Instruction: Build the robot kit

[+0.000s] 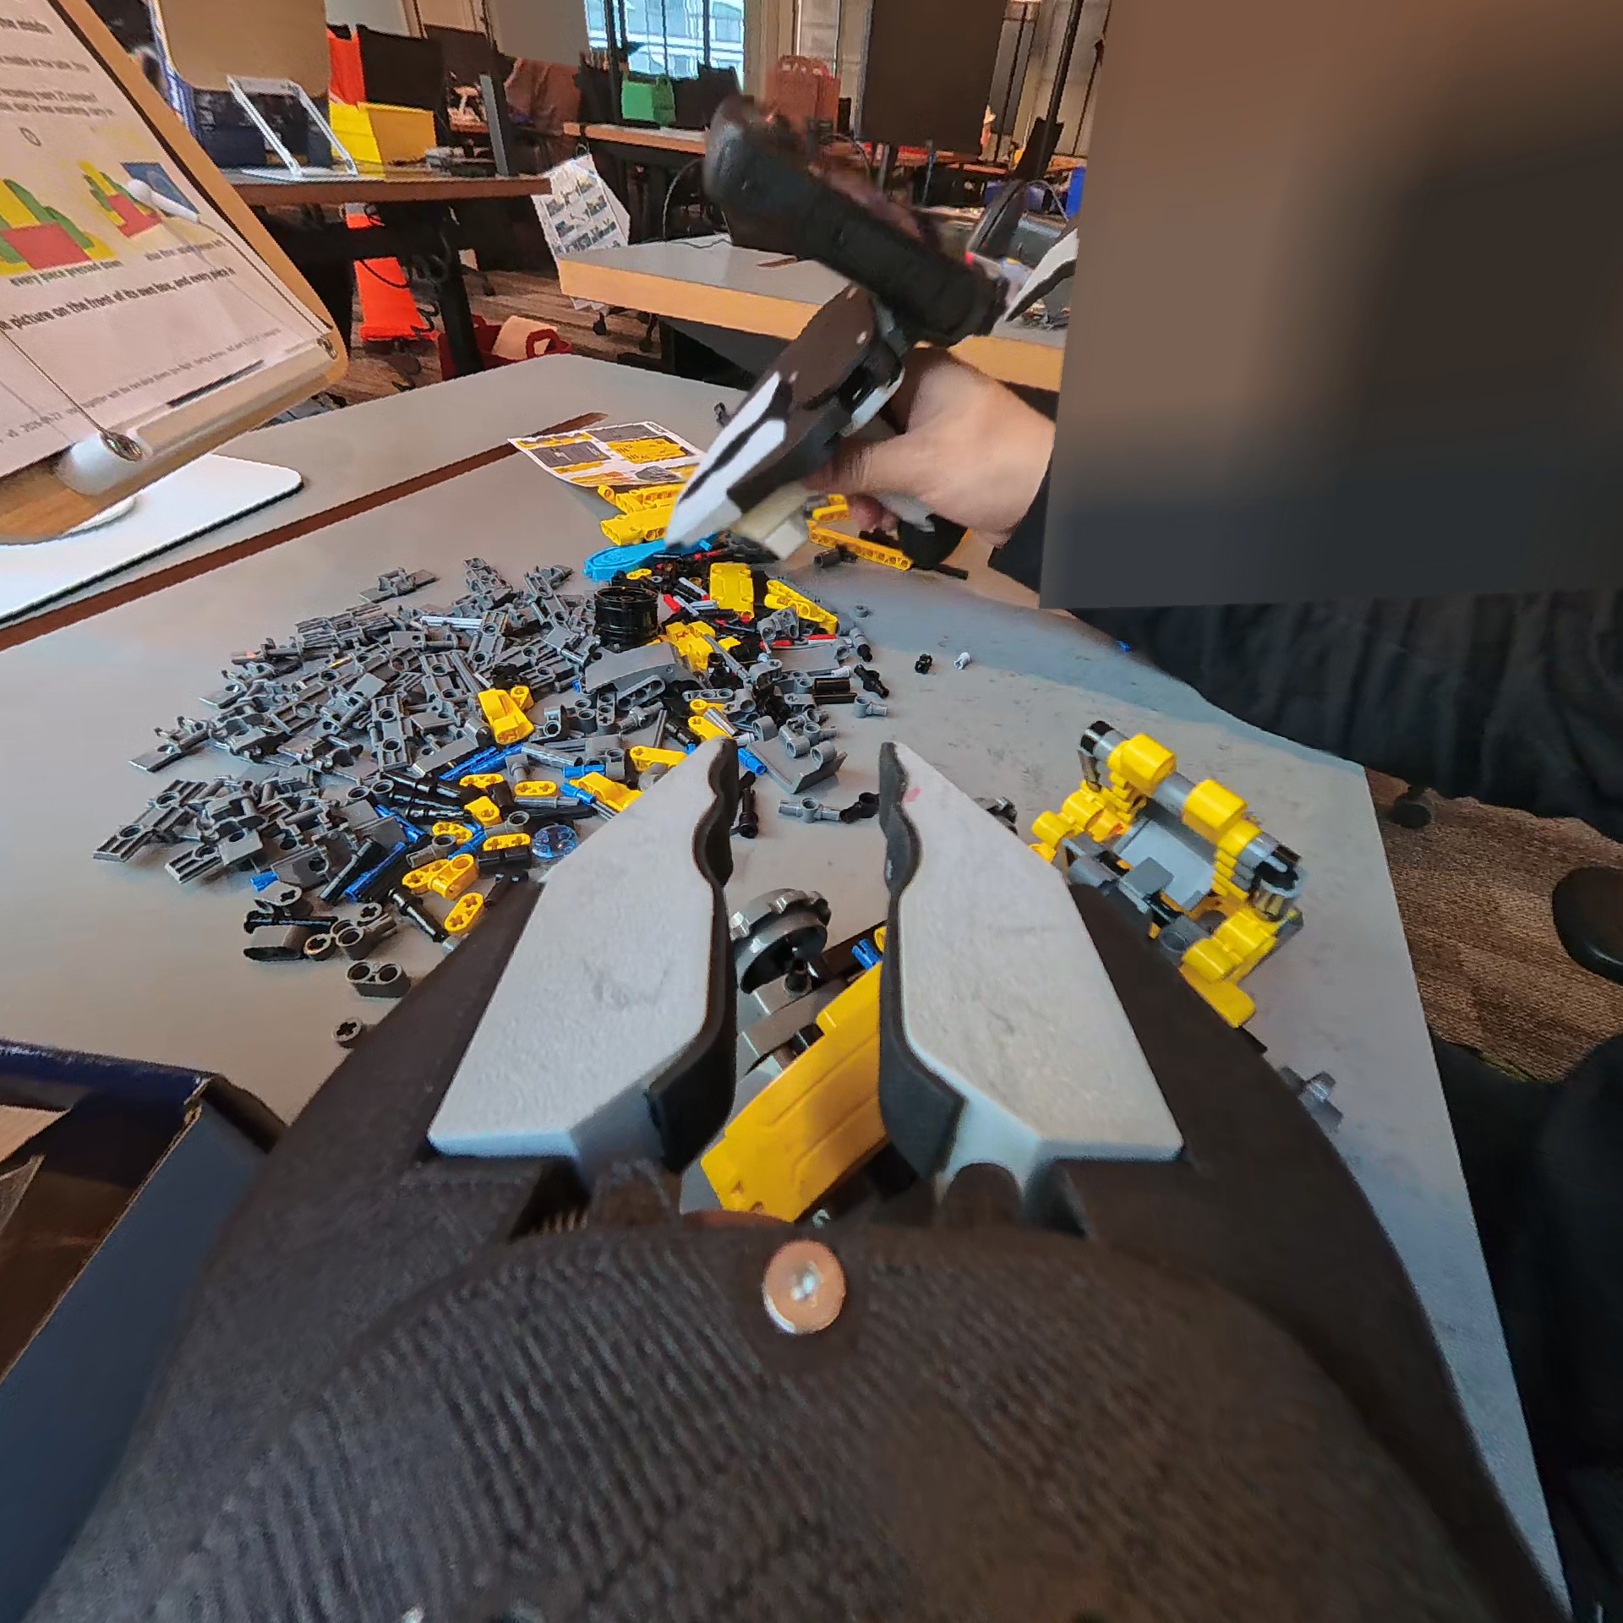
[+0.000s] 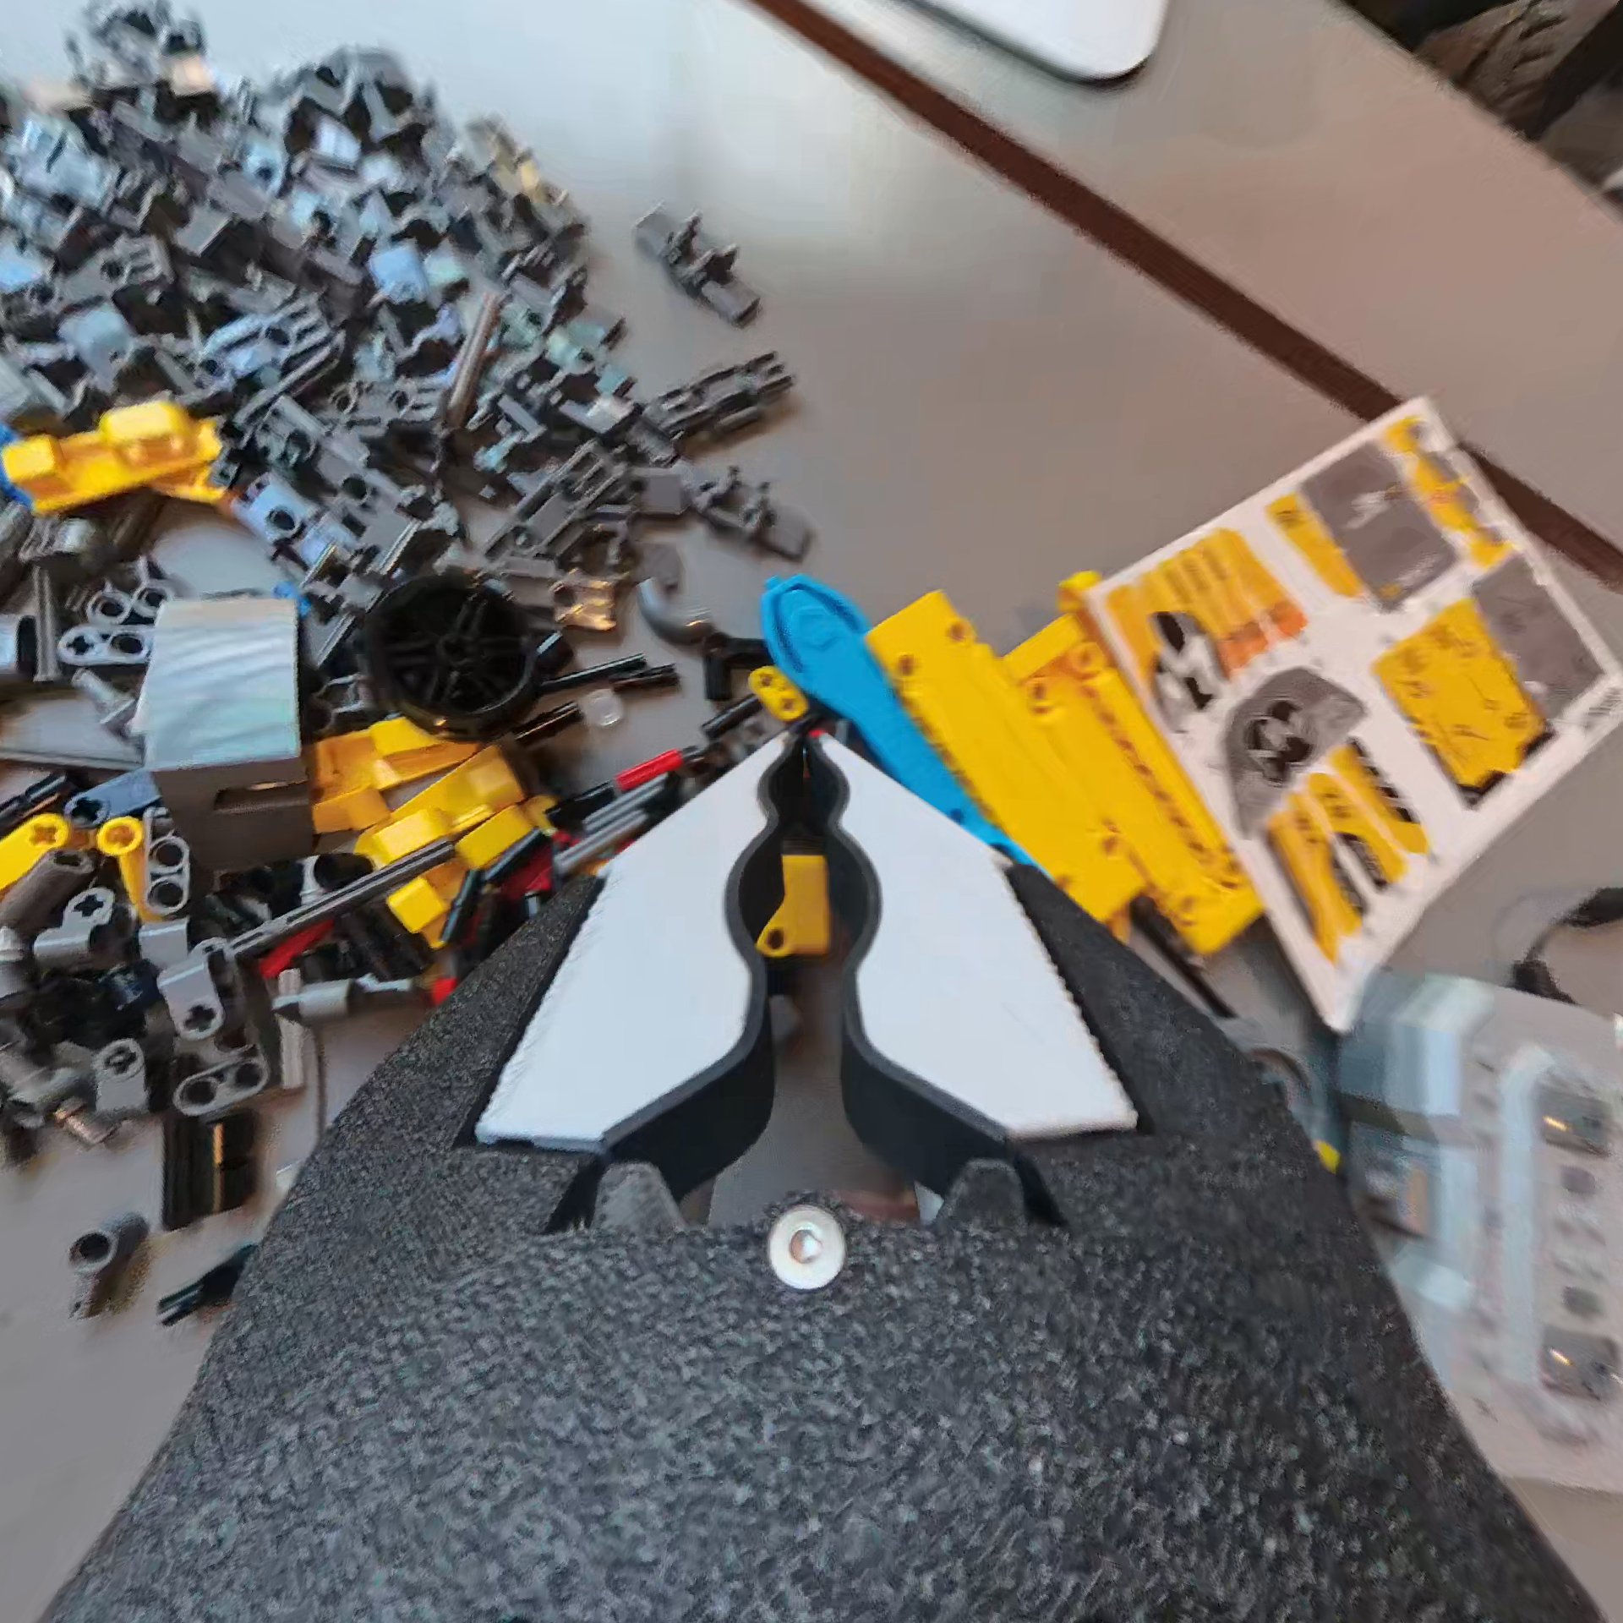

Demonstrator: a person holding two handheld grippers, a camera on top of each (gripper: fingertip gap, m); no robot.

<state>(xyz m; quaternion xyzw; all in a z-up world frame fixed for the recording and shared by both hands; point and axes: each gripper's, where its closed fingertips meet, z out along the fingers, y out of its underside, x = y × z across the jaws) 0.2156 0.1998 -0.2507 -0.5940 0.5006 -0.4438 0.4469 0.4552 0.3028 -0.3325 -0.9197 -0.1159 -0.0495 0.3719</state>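
My left gripper (image 1: 808, 755) is over the near part of the grey table (image 1: 1010, 703). Its fingers are partly apart and grip a yellow and grey assembly (image 1: 808, 1098) with a grey hub, low between the pads. My right gripper (image 2: 804, 745), held by a hand (image 1: 940, 457), shows in the left wrist view (image 1: 694, 531) tipped down over the far end of the parts pile. Its tips are together on a small yellow piece (image 2: 799, 905) with a black pin, which sits in the gap between the fingers. A blue tool-like piece (image 2: 843, 676) lies just beyond the tips.
A pile of grey, black, yellow and blue parts (image 1: 378, 703) covers the table's middle, with a black wheel rim (image 1: 625, 610). A yellow and grey sub-build (image 1: 1168, 843) stands right. Yellow beams (image 2: 1054, 773) and a sticker sheet (image 2: 1361, 659) lie far. A document stand (image 1: 132, 263) is left, a blue box (image 1: 105, 1142) near left.
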